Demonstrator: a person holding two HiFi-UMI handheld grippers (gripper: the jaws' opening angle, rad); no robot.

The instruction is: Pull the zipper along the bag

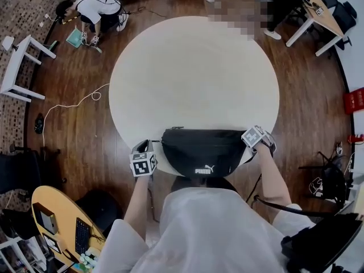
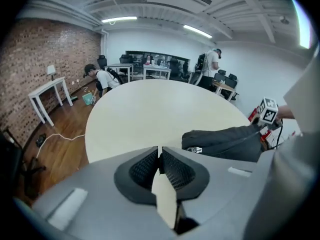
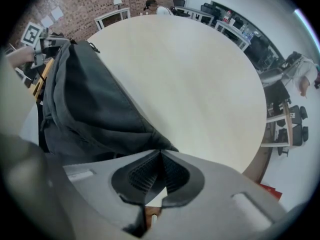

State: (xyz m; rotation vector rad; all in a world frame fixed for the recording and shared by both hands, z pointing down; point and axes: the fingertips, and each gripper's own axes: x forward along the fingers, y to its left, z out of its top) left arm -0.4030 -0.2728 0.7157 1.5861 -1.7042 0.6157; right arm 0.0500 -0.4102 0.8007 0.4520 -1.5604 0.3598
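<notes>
Bag point(image 1: 203, 152) | lying, long axis left-right | logo point(image 1: 203, 170) toward person point(image 1: 216, 226)

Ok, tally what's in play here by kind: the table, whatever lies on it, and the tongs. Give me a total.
round table: 1
black bag: 1
tongs: 2, the left tongs and the right tongs
Total: 4
</notes>
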